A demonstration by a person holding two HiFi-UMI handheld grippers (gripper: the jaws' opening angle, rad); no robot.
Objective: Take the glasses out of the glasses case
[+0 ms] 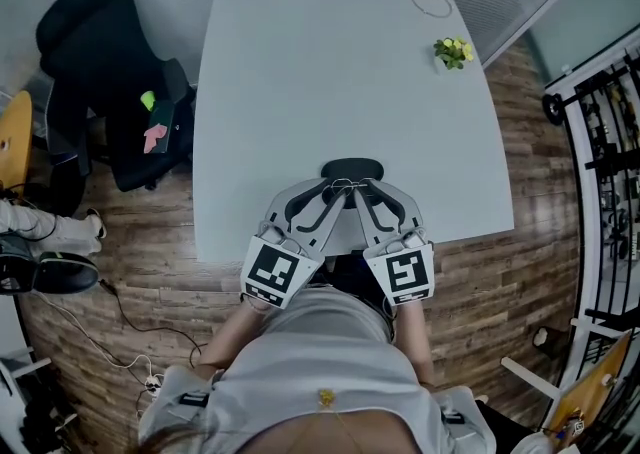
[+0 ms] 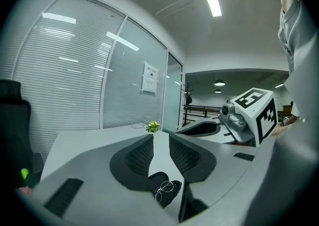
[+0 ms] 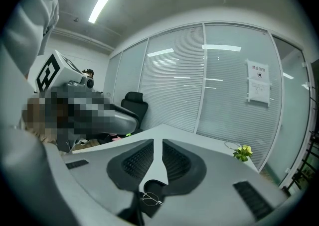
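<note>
A black oval glasses case [image 1: 352, 168] lies near the front edge of the white table [image 1: 300, 72]. Thin wire-framed glasses [image 1: 345, 183] rest on its near end. Both grippers hover side by side over that end, the left gripper [image 1: 338, 189] beside the right gripper [image 1: 358, 189]. In the left gripper view, the left gripper [image 2: 160, 138] shows a narrow gap with bare table between its pads. The glasses [image 2: 164, 188] and case [image 2: 158, 177] sit low in that gap. The right gripper [image 3: 158, 143] shows the same, with glasses [image 3: 151, 199] on the case [image 3: 149, 186].
A small yellow-green plant [image 1: 452, 50] and a thin wire loop [image 1: 432, 2] sit at the table's far right corner. A black office chair [image 1: 110, 82] stands left of the table. Glass walls with blinds run behind it. The person stands at the near edge.
</note>
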